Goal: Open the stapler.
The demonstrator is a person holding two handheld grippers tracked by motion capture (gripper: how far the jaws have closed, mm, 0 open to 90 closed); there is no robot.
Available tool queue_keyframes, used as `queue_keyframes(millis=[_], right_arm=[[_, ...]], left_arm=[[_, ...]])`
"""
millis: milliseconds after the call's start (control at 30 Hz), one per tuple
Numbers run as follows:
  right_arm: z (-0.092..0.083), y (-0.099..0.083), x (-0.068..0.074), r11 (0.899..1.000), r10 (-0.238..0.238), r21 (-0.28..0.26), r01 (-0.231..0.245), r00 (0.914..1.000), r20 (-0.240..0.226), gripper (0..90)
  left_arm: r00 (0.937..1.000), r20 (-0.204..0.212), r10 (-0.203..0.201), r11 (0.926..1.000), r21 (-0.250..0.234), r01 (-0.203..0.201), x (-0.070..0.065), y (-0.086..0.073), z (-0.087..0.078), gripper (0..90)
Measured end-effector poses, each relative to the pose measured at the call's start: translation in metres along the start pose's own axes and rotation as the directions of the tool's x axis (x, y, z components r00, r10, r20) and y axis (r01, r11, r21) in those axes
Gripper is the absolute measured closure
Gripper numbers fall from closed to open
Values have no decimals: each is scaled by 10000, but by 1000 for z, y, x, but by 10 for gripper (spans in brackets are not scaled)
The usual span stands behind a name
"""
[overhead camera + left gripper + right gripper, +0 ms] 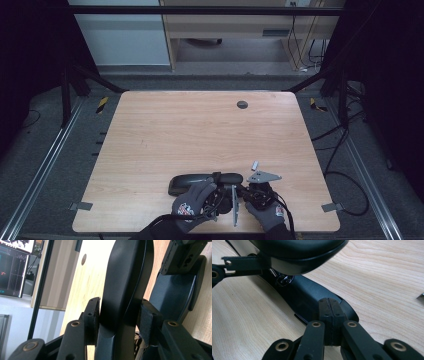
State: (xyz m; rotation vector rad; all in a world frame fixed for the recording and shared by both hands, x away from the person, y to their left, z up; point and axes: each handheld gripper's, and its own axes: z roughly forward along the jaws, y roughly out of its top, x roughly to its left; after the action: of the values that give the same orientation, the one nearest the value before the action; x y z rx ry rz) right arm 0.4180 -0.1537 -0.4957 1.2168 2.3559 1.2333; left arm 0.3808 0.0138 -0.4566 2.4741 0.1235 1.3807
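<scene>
We see a long black hard-shell clamshell case [202, 182], prob. for glasses, lying near the front edge of the light wood-grain tabletop [200, 130], w/ its lid raised. The left gripper [220, 192], in a gloved left hand [192, 202], has its jaws pinching the case's lid [125, 290]; in the left gripper view both pads press on the lid's edge from either side, lid standing up between them. The lower half of the case [312, 297] rests on the tabletop below. The right gripper [329, 315] has jaws pressed together w/ nothing between them, tips touching or just above the rounded end of that lower half; can't tell which. In the high view the right gripper sits just beside the left one, held by a gloved right hand [267, 212]. A small grey metal bit [255, 164] lies on the tabletop just beyond the right gripper. A dark round grommet [242, 104] sits at the far side, well apart.
</scene>
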Motion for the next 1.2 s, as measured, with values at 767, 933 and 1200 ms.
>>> queue_keyframes(millis=[767, 933, 1200], right_arm=[[0, 0, 0, 9997, 239, -3, -239, 9997, -9, 900], [0, 0, 0, 9997, 255, 5, -255, 9997, 8, 900], [0, 0, 0, 9996, 285, 11, -285, 9996, 18, 900]], left_arm=[[9984, -46, -564, 9980, -293, 562, 10, -3, -7, 570], [9973, -39, -739, 9966, -365, 737, 14, -5, -10, 573], [9937, 28, -1124, 9924, -497, 1124, 23, -9, -15, 578]])
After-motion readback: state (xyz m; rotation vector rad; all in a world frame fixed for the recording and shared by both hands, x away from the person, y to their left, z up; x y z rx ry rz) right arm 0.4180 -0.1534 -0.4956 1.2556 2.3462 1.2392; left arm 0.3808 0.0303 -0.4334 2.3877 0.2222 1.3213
